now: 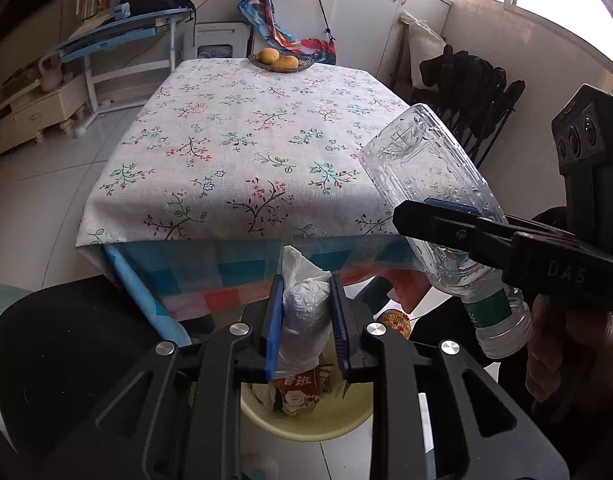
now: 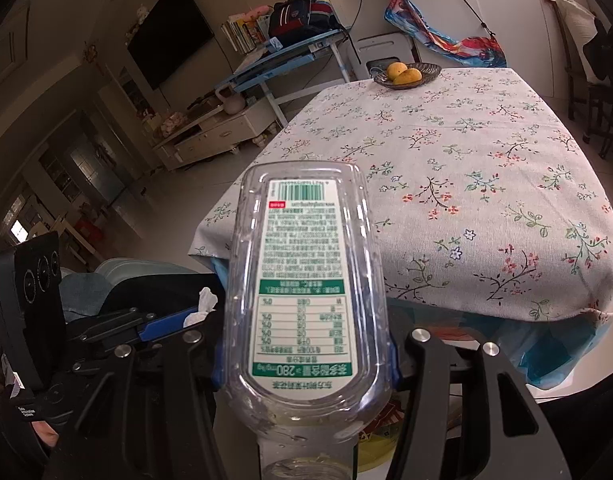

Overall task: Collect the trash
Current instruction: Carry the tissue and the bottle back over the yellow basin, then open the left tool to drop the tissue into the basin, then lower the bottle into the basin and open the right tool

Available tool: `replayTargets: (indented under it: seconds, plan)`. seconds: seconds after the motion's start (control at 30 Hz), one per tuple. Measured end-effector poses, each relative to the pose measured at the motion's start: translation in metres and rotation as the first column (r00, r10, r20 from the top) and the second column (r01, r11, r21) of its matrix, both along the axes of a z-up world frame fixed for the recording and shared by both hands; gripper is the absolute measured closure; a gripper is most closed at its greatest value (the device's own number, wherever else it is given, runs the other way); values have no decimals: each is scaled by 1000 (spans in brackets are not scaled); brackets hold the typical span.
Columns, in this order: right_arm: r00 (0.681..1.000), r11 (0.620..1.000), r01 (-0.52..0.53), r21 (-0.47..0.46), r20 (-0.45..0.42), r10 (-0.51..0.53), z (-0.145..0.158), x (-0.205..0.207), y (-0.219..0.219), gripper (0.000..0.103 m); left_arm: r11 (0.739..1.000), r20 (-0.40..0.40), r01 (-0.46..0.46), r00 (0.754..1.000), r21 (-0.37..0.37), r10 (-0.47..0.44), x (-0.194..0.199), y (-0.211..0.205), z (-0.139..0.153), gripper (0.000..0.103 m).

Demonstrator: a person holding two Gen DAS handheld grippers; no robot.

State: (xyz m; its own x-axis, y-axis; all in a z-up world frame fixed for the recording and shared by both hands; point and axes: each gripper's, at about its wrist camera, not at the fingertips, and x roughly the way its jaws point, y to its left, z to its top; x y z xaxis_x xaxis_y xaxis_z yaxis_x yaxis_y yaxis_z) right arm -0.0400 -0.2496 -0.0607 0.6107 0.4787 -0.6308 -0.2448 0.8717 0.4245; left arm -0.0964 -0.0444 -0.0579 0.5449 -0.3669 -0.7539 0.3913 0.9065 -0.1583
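Note:
My left gripper [image 1: 306, 312] is shut on a crumpled white tissue [image 1: 304, 304] and holds it right above a pale yellow bin [image 1: 338, 420] that has a snack wrapper [image 1: 298, 394] and other trash inside. My right gripper [image 2: 306, 356] is shut on an empty clear plastic bottle [image 2: 302, 280] with a green and white label, held neck down. In the left wrist view the bottle [image 1: 434, 192] and right gripper [image 1: 446, 220] hang to the right of the bin. In the right wrist view the left gripper [image 2: 174, 320] with the tissue [image 2: 202, 306] shows at lower left.
A table with a floral cloth [image 1: 246, 140] stands just beyond the bin, bearing a dish of yellow fruit [image 1: 280, 60] at its far end. A black chair back [image 1: 66, 340] is at lower left. A dark chair [image 1: 474, 92] stands right of the table.

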Motion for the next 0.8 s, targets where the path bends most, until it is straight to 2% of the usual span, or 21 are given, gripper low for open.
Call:
replayTargets:
  seconds: [0.17,0.53,0.67,0.8]
  plan:
    - [1000,1000,-5,-3,-8,5,-1,-1,2,48,1000,-22,6,1000,13,-5,1,-2,-5,75]
    - [1000,1000,-4,-10,-23,4,-4,0,2,48,1000,-23,-24,999,-4,24,1,5,-4,49]
    - [998,1000,-2,-15,-55,1,-10,3,5,48,995,21,-82,996,-54,83,0,18,5,39]
    - [993,999,-27,-40,-118,22,-25,8,16,48,979,78,-164,982,-118,174,-1,36,17,30]
